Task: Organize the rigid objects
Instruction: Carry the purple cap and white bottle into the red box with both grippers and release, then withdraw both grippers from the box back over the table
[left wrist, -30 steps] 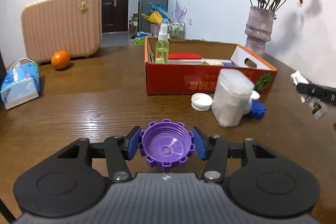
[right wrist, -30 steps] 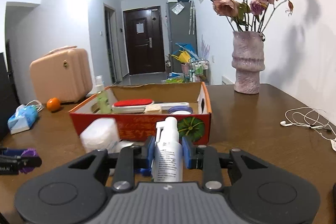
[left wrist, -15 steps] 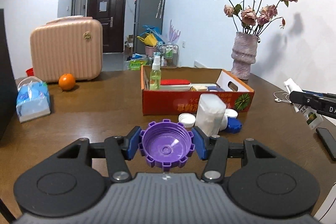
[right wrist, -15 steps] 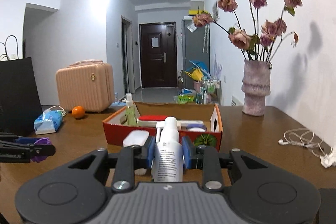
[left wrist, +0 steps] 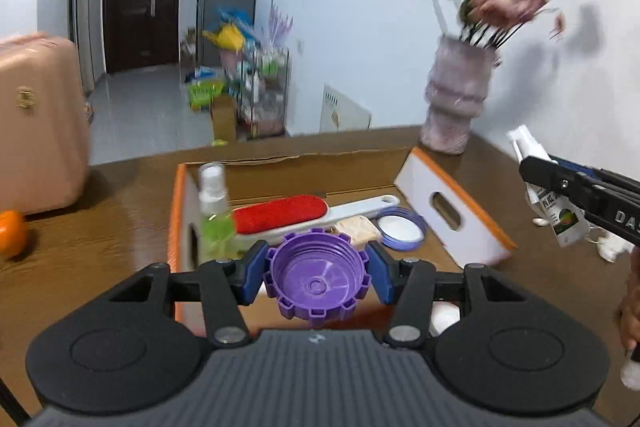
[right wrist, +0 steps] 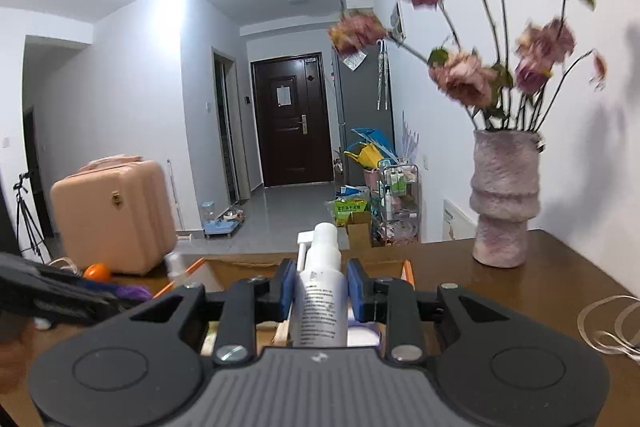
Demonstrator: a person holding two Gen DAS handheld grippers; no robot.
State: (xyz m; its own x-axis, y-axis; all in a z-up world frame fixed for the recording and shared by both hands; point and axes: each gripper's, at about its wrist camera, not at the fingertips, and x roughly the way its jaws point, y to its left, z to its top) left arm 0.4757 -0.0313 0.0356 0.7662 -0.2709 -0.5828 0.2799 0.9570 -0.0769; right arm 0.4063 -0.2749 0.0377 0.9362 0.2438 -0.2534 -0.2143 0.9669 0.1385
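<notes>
My left gripper (left wrist: 316, 277) is shut on a purple notched cap (left wrist: 316, 283) and holds it above the near edge of the orange cardboard box (left wrist: 176, 227). The box holds a green spray bottle (left wrist: 216, 215), a red lint brush (left wrist: 280, 213), a beige pad and a blue-rimmed lid (left wrist: 400, 227). My right gripper (right wrist: 320, 293) is shut on a white spray bottle (right wrist: 322, 299), held upright above the box's right part (right wrist: 408, 271). That bottle also shows in the left wrist view (left wrist: 554, 203), beyond the box's right flap.
A pink vase (left wrist: 456, 95) of dried flowers stands at the table's far right. A pink suitcase (left wrist: 36, 123) and an orange (left wrist: 12, 233) sit at the left. White earphone cable (right wrist: 608, 323) lies on the table at the right.
Both grippers have moved forward and up over the box, each still holding its object. The box now lies directly below the left gripper.
</notes>
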